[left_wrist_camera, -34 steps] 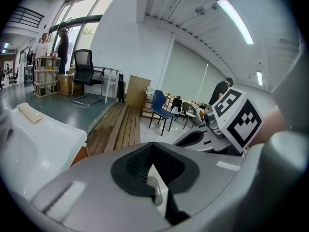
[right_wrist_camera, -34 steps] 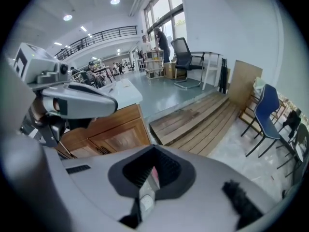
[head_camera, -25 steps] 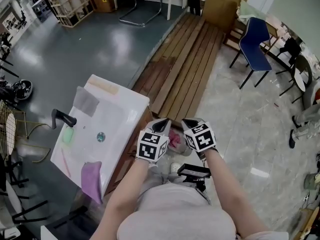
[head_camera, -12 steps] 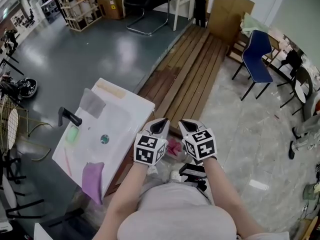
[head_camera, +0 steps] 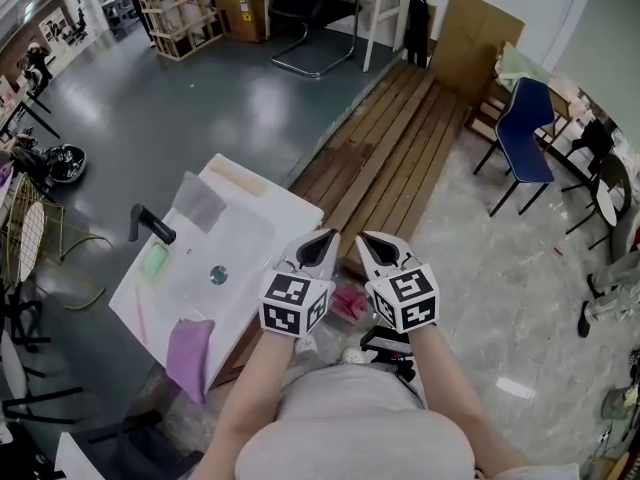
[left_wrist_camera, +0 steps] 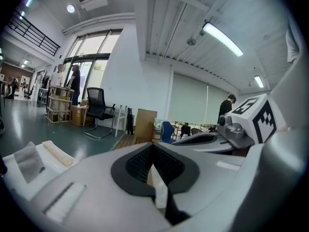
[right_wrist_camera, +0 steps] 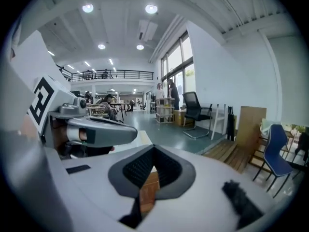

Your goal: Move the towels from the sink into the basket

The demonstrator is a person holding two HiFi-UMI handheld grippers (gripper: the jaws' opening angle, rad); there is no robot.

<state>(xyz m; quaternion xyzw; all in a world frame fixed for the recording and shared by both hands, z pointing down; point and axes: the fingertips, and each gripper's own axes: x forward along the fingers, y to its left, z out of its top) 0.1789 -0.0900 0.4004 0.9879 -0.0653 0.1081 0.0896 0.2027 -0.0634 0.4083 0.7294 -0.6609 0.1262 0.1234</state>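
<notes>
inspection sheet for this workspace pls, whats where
surface: white sink, black faucet at its left side
job's things: purple towel on the sink's near end; grey towel at its far corner; pink cloth under the grippers
clutter: green item beside the faucet
grippers: left gripper and right gripper both shut, empty
cables: nothing seen
surroundings: wooden planks, blue chair, grey floor

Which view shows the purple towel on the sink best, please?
The head view: the purple towel lies in plain sight there, at the near end of the sink. Neither gripper view shows it.
</notes>
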